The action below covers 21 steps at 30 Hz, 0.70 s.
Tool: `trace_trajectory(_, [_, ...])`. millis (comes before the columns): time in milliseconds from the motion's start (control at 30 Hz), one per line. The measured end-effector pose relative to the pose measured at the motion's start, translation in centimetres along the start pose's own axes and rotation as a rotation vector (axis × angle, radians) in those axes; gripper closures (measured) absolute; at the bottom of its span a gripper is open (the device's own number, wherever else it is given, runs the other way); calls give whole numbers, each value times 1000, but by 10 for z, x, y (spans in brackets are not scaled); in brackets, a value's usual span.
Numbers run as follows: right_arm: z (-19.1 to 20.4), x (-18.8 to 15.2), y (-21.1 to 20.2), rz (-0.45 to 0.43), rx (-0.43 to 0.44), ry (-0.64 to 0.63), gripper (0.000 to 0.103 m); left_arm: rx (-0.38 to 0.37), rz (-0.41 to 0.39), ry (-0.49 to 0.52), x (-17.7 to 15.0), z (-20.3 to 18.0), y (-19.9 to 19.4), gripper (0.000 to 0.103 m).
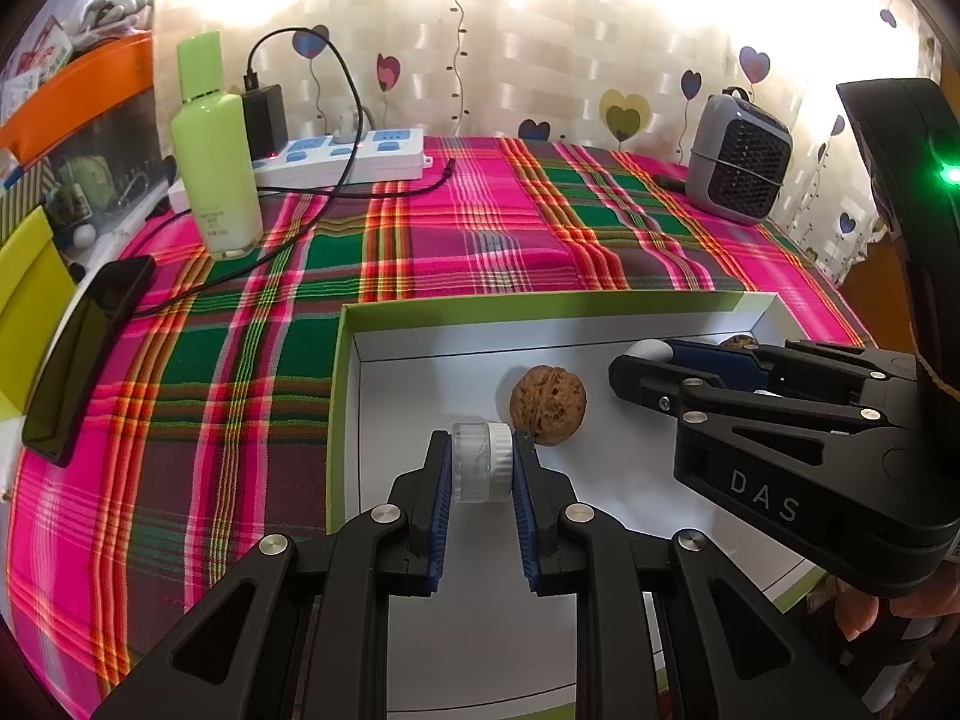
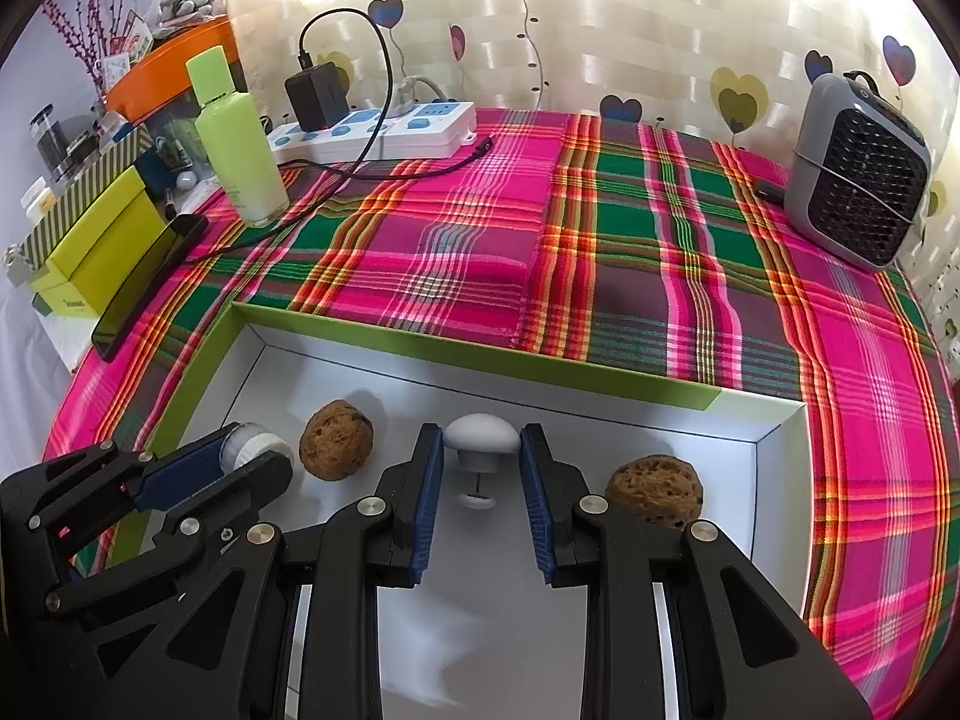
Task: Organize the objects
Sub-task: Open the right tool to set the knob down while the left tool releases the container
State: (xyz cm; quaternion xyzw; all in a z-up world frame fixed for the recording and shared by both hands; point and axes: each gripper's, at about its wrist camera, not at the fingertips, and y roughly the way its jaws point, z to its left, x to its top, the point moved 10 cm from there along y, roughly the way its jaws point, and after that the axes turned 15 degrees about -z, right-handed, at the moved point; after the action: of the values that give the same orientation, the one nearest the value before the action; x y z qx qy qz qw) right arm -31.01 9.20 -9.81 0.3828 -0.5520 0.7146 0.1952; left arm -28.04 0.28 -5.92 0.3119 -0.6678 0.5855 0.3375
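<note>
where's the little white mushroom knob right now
In the right wrist view the white mushroom knob sits between the right gripper pads, over the box floor, with a walnut on its left.

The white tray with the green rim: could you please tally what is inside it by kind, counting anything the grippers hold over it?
In the tray:
Walnuts: 2
Small clear jar with white lid: 1, in the left gripper
White mushroom-shaped knob: 1, in the right gripper
Total: 4
</note>
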Motion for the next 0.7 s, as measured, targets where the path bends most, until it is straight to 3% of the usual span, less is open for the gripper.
trace_trajectory(167, [0, -1, -1, 5, -7, 2, 76, 9, 1, 7, -1, 1, 0, 84])
trace_trajectory(333, [0, -2, -4, -5, -9, 3, 75, 4, 0, 4, -1, 1, -3, 76])
trace_trajectory(467, [0, -2, -7, -16, -11, 8, 67, -2, 1, -7, -3, 0, -6, 74])
trace_trajectory(700, [1, -1, -15, -37, -15, 8, 66, 3, -7, -2, -2, -1, -11, 67])
